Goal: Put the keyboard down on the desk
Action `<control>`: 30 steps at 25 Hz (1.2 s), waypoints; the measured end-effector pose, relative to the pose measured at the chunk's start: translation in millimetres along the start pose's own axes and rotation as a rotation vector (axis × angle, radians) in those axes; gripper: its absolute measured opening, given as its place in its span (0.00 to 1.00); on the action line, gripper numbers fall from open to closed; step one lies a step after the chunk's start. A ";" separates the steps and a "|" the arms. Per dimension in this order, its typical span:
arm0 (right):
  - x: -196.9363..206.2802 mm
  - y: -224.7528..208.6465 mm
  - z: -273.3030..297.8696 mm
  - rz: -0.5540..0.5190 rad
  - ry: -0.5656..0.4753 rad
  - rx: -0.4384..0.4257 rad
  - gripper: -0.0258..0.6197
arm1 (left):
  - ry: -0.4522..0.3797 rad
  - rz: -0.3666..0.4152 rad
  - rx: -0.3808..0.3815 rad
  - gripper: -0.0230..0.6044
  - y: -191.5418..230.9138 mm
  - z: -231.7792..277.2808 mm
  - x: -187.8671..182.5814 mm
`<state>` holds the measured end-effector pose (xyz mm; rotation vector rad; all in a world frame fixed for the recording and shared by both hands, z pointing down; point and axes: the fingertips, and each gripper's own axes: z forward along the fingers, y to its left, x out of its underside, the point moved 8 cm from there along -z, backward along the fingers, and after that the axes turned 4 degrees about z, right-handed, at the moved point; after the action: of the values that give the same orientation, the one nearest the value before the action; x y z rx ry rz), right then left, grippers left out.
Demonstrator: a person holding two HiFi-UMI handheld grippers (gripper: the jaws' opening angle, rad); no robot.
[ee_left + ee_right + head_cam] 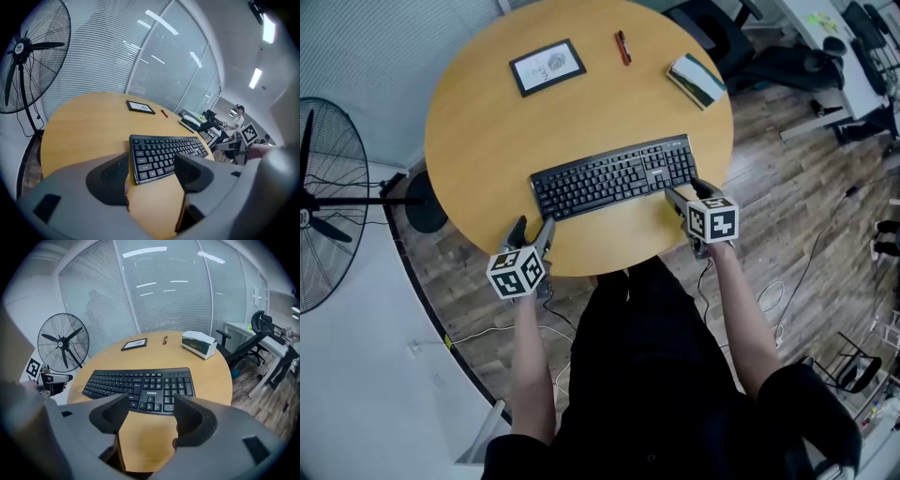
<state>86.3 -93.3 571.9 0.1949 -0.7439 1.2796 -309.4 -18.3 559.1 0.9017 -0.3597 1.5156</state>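
Observation:
A black keyboard (pixel 614 176) lies flat on the round wooden desk (pixel 478 131), toward its near edge. My left gripper (pixel 532 228) hovers just off the keyboard's near left corner, jaws open and empty. In the left gripper view the keyboard (pixel 166 152) shows beyond the gap of that gripper (pixel 150 173). My right gripper (pixel 686 192) is at the keyboard's right end, also open, with nothing between its fingers. The right gripper view shows the keyboard (pixel 140 385) a short way ahead of the right gripper (pixel 147 416), with bare wood between the jaws.
At the desk's far side lie a black-framed card (pixel 547 67), a red pen (pixel 622 47) and a white-and-green box (pixel 697 80). A standing fan (pixel 323 206) is to the left. Office chairs (pixel 722 33) and floor cables (pixel 797 281) are to the right.

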 end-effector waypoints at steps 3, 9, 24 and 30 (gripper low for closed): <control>-3.2 11.1 -10.5 -0.009 -0.032 -0.010 0.51 | -0.006 0.025 0.001 0.50 -3.0 -12.1 -1.0; -11.8 33.9 -28.1 -0.018 -0.103 -0.053 0.47 | -0.036 0.051 0.019 0.47 -19.2 -36.3 -3.6; 4.2 13.6 -112.1 -0.149 -0.226 -0.141 0.39 | -0.168 0.076 -0.014 0.43 -128.3 -77.9 -0.5; 12.6 8.0 -166.4 -0.216 -0.296 -0.211 0.35 | -0.232 0.080 -0.022 0.43 -192.2 -104.0 8.0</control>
<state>145.7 6.3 451.7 0.2883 -1.0757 0.9698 -161.0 93.7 443.8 1.0597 -0.5853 1.4801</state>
